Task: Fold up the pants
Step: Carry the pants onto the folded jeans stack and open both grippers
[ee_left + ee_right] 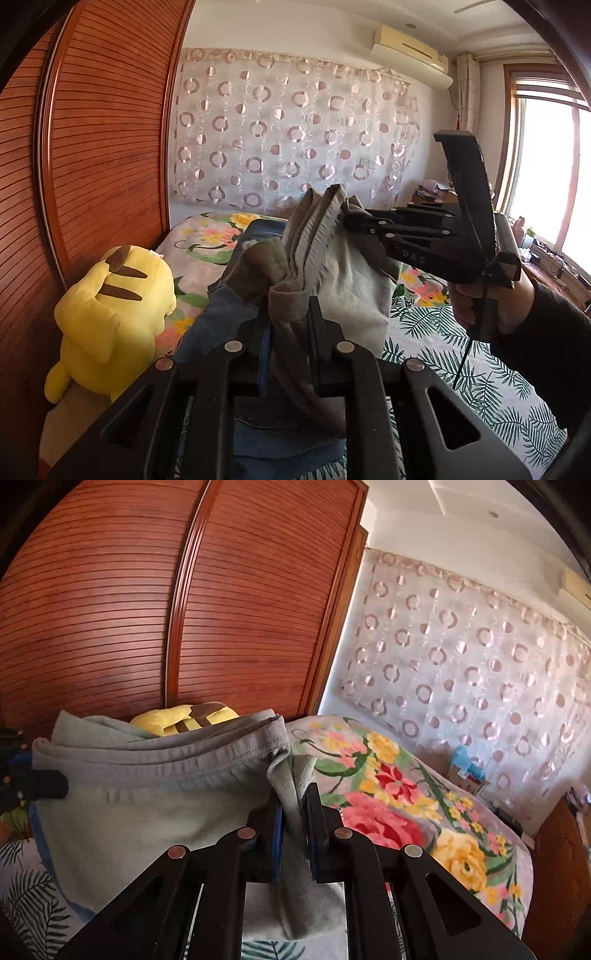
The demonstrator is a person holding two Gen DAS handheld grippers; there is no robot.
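Closest to me, my left gripper [289, 321] has its jaws pinched together on a bunched corner of the grey pants [347, 280], the cloth squeezed into a thick fold between the blue-lined pads and trailing down past the linkage. From the right wrist camera I see the same on the other side: my right gripper [294, 812] is clamped on the pants [147, 794] at the end of the waistband, a strip of grey fabric running down between its fingers. The waistband stretches out to the left from there, and the dark tip of the left gripper [40, 784] touches its far end.

From the left wrist view, the right gripper [345, 223] comes in from the right and bites the top edge of the garment, so the pants hang lifted between the two claws above the bed [461, 362]. Under them lies a blue cloth [221, 306]; I cannot tell what it is. The operator's right hand [476, 299] grips the handle.

A little further left sits a yellow plush toy [110, 314] against the reddish slatted wardrobe [103, 129]. Beyond the leaf-print sheet lies a flowered blanket [399, 797]. At the back hangs a sheer curtain with ring patterns [295, 129], an air conditioner [410, 51] above it and a bright window [546, 166] to the right.
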